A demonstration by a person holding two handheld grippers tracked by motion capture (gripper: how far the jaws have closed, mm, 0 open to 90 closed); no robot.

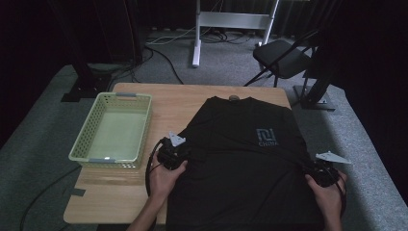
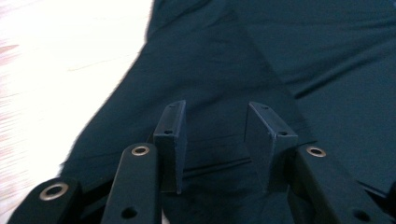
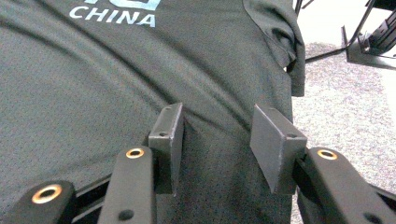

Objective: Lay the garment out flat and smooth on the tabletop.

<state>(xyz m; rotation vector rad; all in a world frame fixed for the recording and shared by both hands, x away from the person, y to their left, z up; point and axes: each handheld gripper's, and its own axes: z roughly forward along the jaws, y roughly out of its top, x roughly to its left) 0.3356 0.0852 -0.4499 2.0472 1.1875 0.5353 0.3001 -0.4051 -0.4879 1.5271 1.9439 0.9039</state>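
Looks like a lab/recording studio, not a home; black curtains all round the back, grey carpet floor w/ cables trailing across it beyond the fingers; white metal stand frame at the far end, black rig bases at both sides; folding chair pushed aside, well past the right-hand fingers; plain wooden table set alone mid-room; light falls on the table, surroundings dark.

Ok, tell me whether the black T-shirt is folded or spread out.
Mostly spread: the black T-shirt lies flat, front up, CHINA print showing. Its sleeves look tucked inward along both sides.
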